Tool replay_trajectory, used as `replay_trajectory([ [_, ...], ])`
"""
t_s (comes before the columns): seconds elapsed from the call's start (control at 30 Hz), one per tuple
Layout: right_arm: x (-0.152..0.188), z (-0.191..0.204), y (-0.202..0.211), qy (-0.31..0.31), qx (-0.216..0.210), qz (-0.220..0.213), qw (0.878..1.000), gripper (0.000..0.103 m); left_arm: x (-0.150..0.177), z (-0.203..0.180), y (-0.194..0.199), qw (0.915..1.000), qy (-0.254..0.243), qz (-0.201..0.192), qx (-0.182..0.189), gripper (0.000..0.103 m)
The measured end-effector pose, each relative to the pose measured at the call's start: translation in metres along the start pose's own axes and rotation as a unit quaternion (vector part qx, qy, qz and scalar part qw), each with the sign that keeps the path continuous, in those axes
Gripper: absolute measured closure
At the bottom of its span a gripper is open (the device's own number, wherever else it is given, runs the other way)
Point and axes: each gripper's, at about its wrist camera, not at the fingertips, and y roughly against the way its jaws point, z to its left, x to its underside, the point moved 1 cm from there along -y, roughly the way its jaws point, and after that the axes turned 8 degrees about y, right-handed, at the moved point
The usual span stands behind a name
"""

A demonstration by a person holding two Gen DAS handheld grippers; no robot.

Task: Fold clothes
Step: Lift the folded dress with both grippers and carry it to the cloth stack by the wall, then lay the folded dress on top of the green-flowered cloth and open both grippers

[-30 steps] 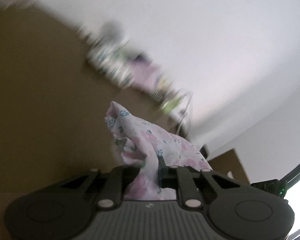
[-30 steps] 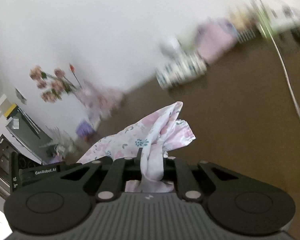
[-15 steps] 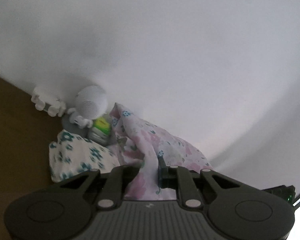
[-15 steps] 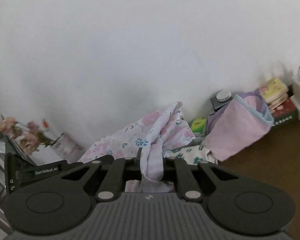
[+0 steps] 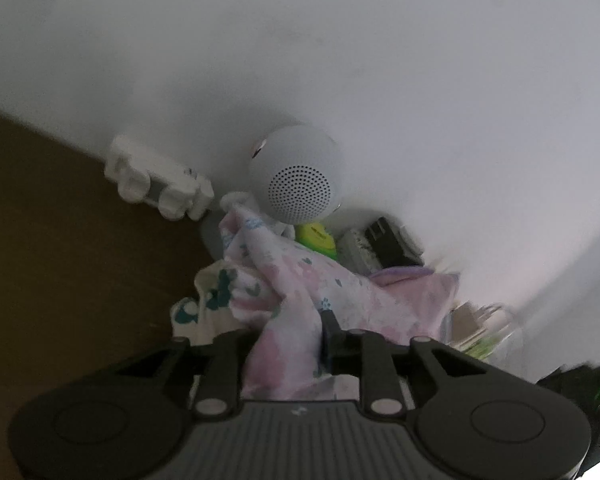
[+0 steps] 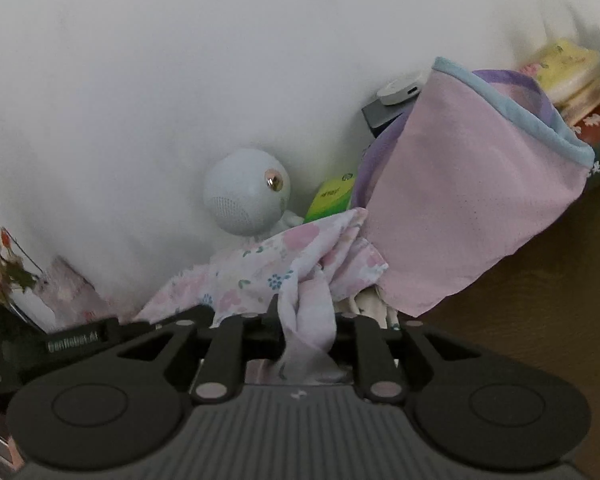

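The left gripper is pinching a bunched corner of a pale floral garment, its two fingers closing on the cloth. From the grip the fabric is rising forward in a narrow ridge, its long axis pointing up and slightly left toward a white round speaker by the wall. A white blocky object is sitting left of the speaker on the brown worktop. Beneath the garment a white cloth with teal print is lying; it is blurred, so its shape is uncertain.

The right gripper is clamping another twisted corner of the floral garment. Here the cloth is stretching away to the left and sagging below the speaker. A pink fabric pouch with a blue rim is leaning just right of the garment, tilted, its opening facing up and right.
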Motion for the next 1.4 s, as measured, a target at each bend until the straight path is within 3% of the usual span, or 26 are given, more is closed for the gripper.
replay_trajectory([
  [0.03,0.000,0.001,0.003,0.006,0.009,-0.006,1.000,0.060,-0.001,-0.002,0.004,0.9999,-0.006,-0.009,-0.009,0.051],
  [0.07,0.000,0.003,0.008,0.016,0.024,-0.015,0.999,0.051,-0.002,-0.004,0.010,0.9997,-0.004,-0.018,-0.015,0.041],
  [0.13,-0.002,0.009,0.019,0.044,0.050,-0.041,0.997,0.051,-0.007,-0.008,0.023,0.9993,-0.016,-0.033,-0.001,0.042],
  [0.2,-0.005,0.025,0.037,0.091,0.083,-0.095,0.988,0.057,-0.007,-0.018,0.040,0.9967,-0.052,-0.062,0.011,0.042],
  [0.23,-0.005,0.033,0.046,0.118,0.097,-0.122,0.981,0.066,-0.006,-0.024,0.047,0.9944,-0.071,-0.077,0.011,0.042],
  [0.33,-0.001,0.057,0.051,0.192,0.104,-0.168,0.961,0.078,0.005,-0.046,0.052,0.9847,-0.135,-0.110,-0.008,0.045],
  [0.4,0.006,0.067,0.035,0.230,0.099,-0.143,0.958,0.082,0.017,-0.056,0.040,0.9771,-0.188,-0.094,-0.034,0.049],
  [0.47,0.015,0.067,0.015,0.248,0.100,-0.108,0.957,0.083,0.028,-0.062,0.025,0.9685,-0.230,-0.069,-0.066,0.063],
  [0.53,0.024,0.059,-0.006,0.247,0.106,-0.069,0.961,0.084,0.030,-0.054,0.010,0.9716,-0.215,-0.042,-0.089,0.064],
  [0.63,0.029,0.055,-0.014,0.253,0.106,-0.066,0.959,0.084,0.019,-0.039,0.010,0.9814,-0.174,-0.032,-0.074,0.061],
  [0.73,0.028,0.054,-0.014,0.245,0.103,-0.068,0.962,0.084,0.004,-0.035,0.038,0.9869,-0.131,-0.082,-0.047,0.067],
  [0.8,0.029,0.054,-0.017,0.241,0.099,-0.071,0.963,0.084,0.001,-0.038,0.052,0.9852,-0.123,-0.118,-0.021,0.067],
  [0.9,0.029,0.056,-0.019,0.246,0.101,-0.072,0.961,0.083,0.010,-0.054,0.048,0.9809,-0.147,-0.127,-0.017,0.067],
  [0.97,0.028,0.056,-0.010,0.236,0.096,-0.083,0.963,0.083,0.016,-0.059,0.032,0.9795,-0.168,-0.104,-0.039,0.080],
  [1.03,0.025,0.055,0.004,0.218,0.088,-0.101,0.967,0.083,0.019,-0.056,0.024,0.9810,-0.162,-0.092,-0.052,0.086],
  [1.13,0.020,0.055,0.017,0.210,0.096,-0.125,0.965,0.083,0.023,-0.050,0.012,0.9826,-0.154,-0.075,-0.072,0.086],
  [1.23,0.019,0.053,0.009,0.212,0.101,-0.099,0.967,0.083,0.025,-0.052,0.006,0.9817,-0.158,-0.062,-0.087,0.085],
  [1.33,0.016,0.054,0.015,0.207,0.103,-0.101,0.968,0.083,0.024,-0.061,0.020,0.9806,-0.155,-0.073,-0.095,0.085],
  [1.4,0.008,0.063,0.042,0.203,0.100,-0.133,0.965,0.083,0.025,-0.070,0.042,0.9780,-0.164,-0.085,-0.097,0.083],
])
